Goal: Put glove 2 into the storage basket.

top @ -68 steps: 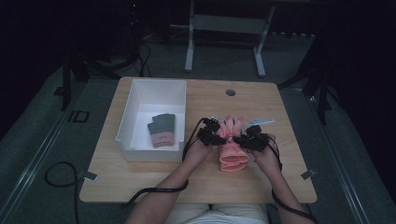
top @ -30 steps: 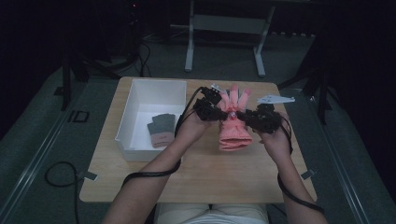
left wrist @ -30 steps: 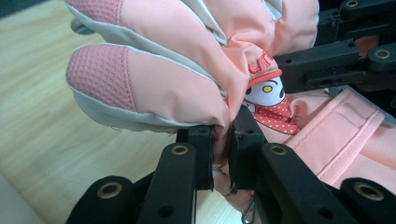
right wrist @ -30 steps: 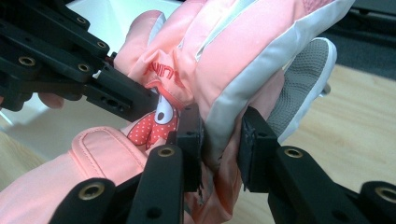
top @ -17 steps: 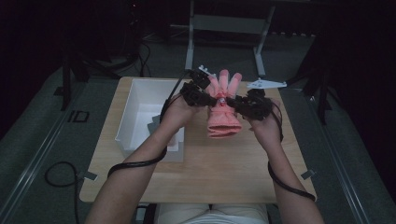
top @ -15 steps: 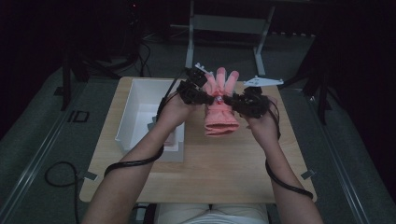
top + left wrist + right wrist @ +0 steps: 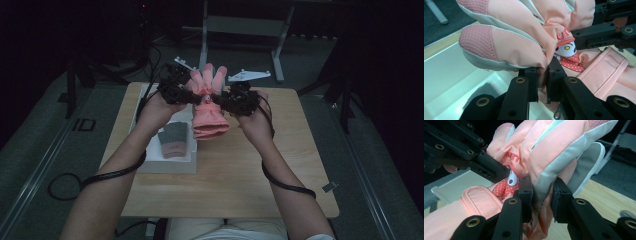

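The left gripper (image 7: pixel 192 96) and right gripper (image 7: pixel 220 101) each pinched the pink glove (image 7: pixel 209 112) in their jaws, above the counter (image 7: pixel 240 170), bin (image 7: pixel 167 165) at 9 o'clock.

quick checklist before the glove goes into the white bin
1. Left tool clamped on the pink glove: ok.
2. Right tool clamped on the glove: ok.
3. Glove lifted off the table: ok.
4. White bin within reach, beside the left hand: ok.
5. Room left in the bin beside the grey and pink glove: cannot tell.
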A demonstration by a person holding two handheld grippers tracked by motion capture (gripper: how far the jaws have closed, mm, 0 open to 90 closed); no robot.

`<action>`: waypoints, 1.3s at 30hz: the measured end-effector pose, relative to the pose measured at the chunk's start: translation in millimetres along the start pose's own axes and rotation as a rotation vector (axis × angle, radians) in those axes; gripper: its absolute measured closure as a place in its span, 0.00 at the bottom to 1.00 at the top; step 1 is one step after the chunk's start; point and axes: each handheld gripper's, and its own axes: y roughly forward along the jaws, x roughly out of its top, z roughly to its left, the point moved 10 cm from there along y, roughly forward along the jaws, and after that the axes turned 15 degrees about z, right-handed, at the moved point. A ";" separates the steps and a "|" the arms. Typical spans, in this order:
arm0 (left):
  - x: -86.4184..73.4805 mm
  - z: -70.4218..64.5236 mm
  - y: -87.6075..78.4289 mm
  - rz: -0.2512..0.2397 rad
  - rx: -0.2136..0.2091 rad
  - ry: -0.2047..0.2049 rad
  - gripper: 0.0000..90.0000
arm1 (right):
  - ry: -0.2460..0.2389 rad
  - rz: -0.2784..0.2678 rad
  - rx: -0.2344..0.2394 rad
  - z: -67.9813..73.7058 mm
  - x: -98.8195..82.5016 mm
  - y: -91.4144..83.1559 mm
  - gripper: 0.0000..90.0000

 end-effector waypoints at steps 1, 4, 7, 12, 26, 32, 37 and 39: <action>-2.7 3.6 -3.0 0.000 0.006 -0.003 0.91 | -0.005 -0.003 0.003 3.8 3.2 2.5 0.81; -12.1 14.5 -11.1 0.004 0.024 -0.014 0.91 | -0.014 -0.006 0.013 15.1 11.6 10.3 0.81; -24.3 27.2 -17.9 0.005 0.041 -0.038 0.91 | -0.029 -0.016 0.025 27.8 20.8 21.2 0.81; -46.1 47.9 -20.5 0.035 0.052 -0.058 0.91 | -0.032 -0.004 0.064 48.9 26.9 44.6 0.81; -87.7 91.6 23.5 0.133 0.022 -0.121 0.91 | -0.004 0.119 0.085 68.4 8.5 121.3 0.81; -99.9 105.6 51.9 0.187 0.018 -0.148 0.91 | 0.009 0.191 0.074 67.2 -3.3 148.2 0.81; -106.3 113.0 67.6 0.241 0.032 -0.165 0.90 | 0.016 0.256 0.059 67.4 -11.9 166.9 0.81; -107.6 115.3 71.2 0.251 0.034 -0.176 0.90 | 0.013 0.271 0.051 67.5 -13.3 171.7 0.81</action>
